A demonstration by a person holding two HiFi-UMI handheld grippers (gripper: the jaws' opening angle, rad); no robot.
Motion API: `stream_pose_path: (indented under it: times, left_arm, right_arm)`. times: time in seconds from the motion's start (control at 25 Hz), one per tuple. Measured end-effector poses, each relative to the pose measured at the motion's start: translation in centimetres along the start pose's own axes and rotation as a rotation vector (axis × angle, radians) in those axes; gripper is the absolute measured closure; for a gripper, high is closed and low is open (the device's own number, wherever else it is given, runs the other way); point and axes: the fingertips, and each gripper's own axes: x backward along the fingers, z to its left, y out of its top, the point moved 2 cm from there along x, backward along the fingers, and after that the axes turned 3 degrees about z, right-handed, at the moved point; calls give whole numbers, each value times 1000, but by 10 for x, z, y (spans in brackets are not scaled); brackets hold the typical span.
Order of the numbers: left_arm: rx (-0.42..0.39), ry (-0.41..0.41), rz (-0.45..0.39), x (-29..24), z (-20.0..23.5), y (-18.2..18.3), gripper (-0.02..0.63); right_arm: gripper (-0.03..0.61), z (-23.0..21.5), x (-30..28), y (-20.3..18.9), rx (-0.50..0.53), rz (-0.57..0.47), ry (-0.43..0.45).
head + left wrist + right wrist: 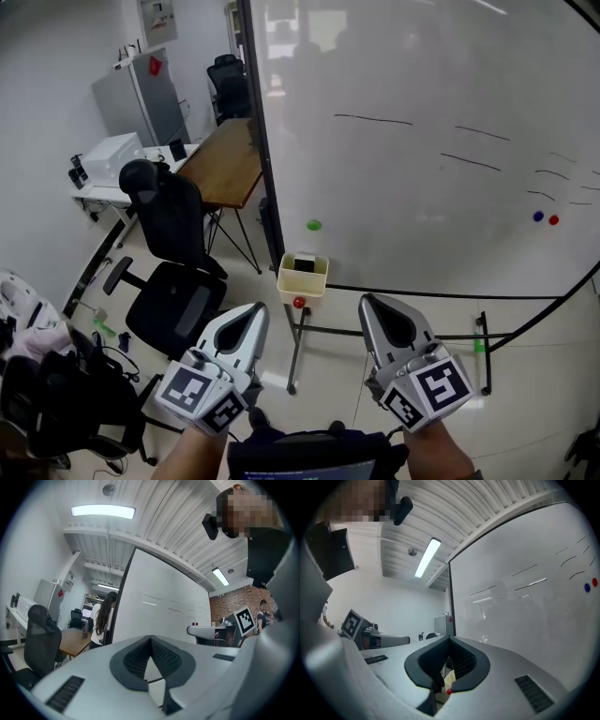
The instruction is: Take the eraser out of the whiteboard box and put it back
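A pale yellow box [302,277] hangs at the lower edge of the whiteboard [422,169], ahead of me. A black eraser [305,264] lies inside it. A red magnet [298,303] sits just under the box and a green one [313,225] above it. My left gripper [257,311] is low in the head view, shut and empty, its tip below and left of the box. My right gripper [367,302] is shut and empty too, below and right of the box. In the right gripper view the box [449,677] and red magnet [449,692] show under the shut jaws.
A black office chair [173,248] stands left of the board, with a wooden table [225,164] and a white desk [108,187] behind it. The board's metal stand [298,352] reaches the floor under the box. A person with long hair [104,616] stands by the table.
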Motion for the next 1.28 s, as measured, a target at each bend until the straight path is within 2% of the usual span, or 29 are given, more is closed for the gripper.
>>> stream_pose_path:
  times: [0.2,0.48,0.68,0.88,1.28]
  left_arm:
    - [-11,-48,21,-15,53,-1,588]
    - [-58,-171,28,-20,150,15,588]
    - [-12,-226,56,-30,198,9,588]
    - [9,-229,44,-44,213,9,588]
    - [18,-189,13,-58,200,14,588]
  right_arm:
    - [561,2,-42,-5,16,-1,-82]
    - [561,22,-115,-14,14,-1,-254]
    - [561,29,-150,-20,14,24,-345]
    - [560,29,-166,-25,33,51,-353]
    - [560,13,-171,-13,62,50,-300]
